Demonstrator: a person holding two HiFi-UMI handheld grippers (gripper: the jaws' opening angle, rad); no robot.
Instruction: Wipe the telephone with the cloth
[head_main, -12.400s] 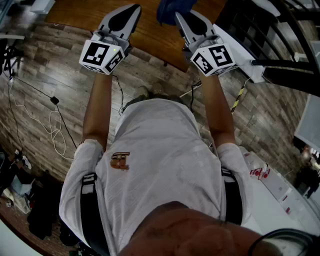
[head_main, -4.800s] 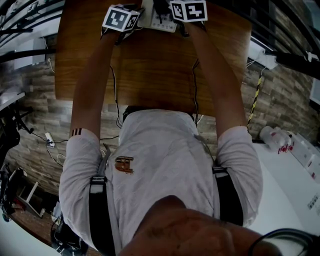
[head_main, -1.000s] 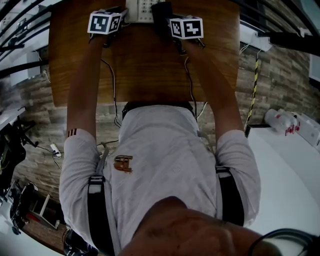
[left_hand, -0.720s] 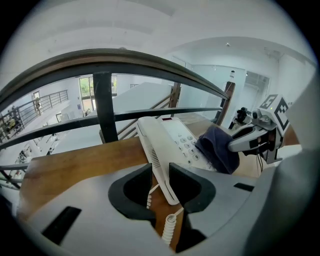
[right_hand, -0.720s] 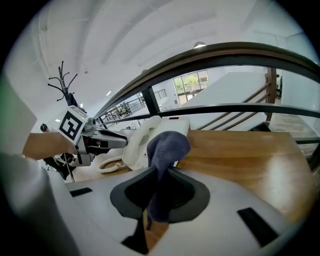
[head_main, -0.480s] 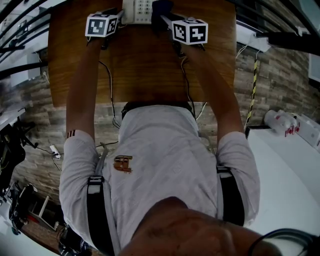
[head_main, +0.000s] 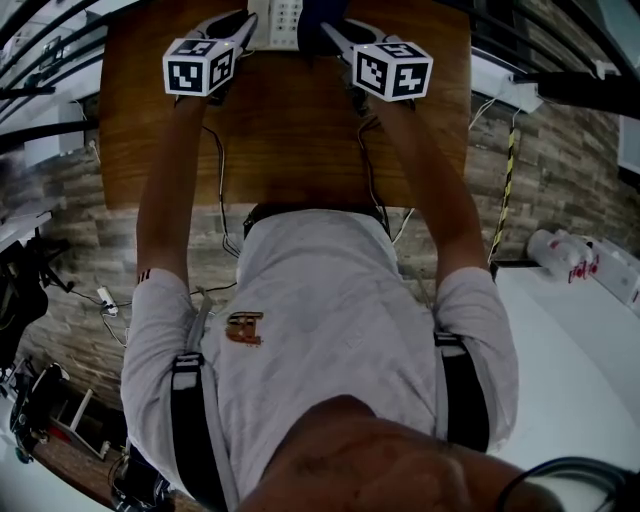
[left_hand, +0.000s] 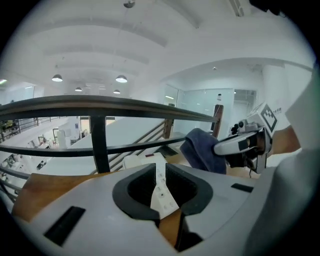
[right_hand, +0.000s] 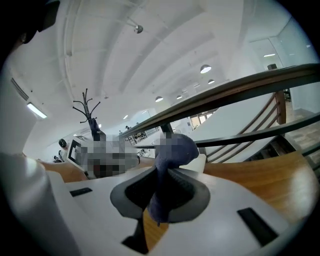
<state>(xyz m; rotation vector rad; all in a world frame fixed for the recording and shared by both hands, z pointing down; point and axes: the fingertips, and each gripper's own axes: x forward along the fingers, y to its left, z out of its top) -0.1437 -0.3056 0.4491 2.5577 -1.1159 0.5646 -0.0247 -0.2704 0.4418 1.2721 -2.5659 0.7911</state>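
A white telephone with a keypad sits at the far edge of the wooden table. My left gripper lies just left of it. In the left gripper view the jaws stand nearly together, and a narrow white strip of the telephone with buttons shows between them; I cannot see whether they grip it. My right gripper is shut on a dark blue cloth just right of the telephone. The cloth bulges above the jaws and hangs down between them. The cloth also shows in the left gripper view.
A dark metal railing runs just beyond the table's far edge. Cables trail from both grippers over the table's front edge. A white counter with bottles stands to my right, above a wood-pattern floor.
Both grippers have lifted a little from the table at its far edge. The right one has shifted slightly right with the cloth still in it. The telephone has not moved.
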